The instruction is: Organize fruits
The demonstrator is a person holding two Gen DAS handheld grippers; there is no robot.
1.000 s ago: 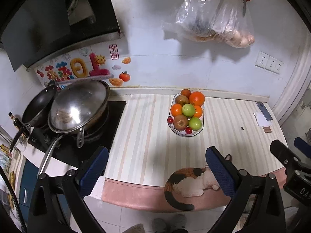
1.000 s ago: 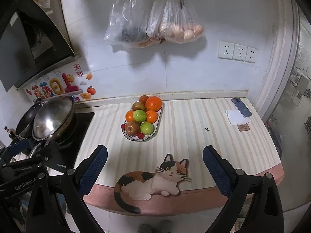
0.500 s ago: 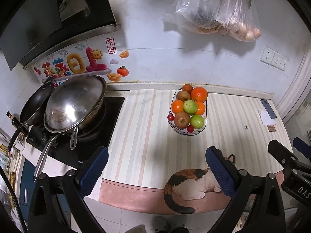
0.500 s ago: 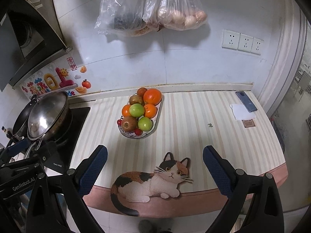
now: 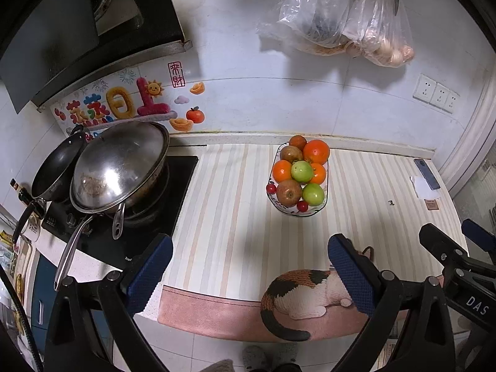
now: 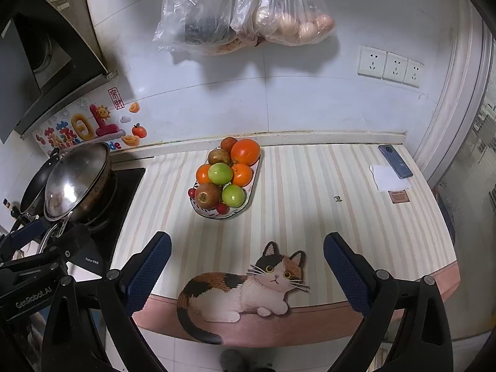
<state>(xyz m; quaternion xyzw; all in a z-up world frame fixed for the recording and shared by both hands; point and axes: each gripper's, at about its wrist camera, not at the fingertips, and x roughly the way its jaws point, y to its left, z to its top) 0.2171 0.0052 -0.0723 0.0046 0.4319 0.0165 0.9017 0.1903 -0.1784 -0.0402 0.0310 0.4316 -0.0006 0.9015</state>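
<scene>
Neatly, mixed fruits (image 6: 223,176) fill oval dish (image 6: 207,213).

Oranges (image 6: 245,152): four. Green apples (image 6: 220,173): two. Cherries (image 6: 222,207): two. Pans (image 6: 77,179): two.

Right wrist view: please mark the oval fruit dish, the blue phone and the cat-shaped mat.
Oval fruit dish (image 6: 248,200), right wrist view, bare right rim.
Blue phone (image 6: 396,161), right wrist view, middle of back.
Cat-shaped mat (image 6: 217,282), right wrist view, orange flank.

I see a striped worktop (image 6: 310,204) carrying a fruit dish (image 6: 248,200) near the back. A phone (image 6: 395,161), paper (image 6: 387,179) and cat mat (image 6: 241,291) lie there too.
</scene>
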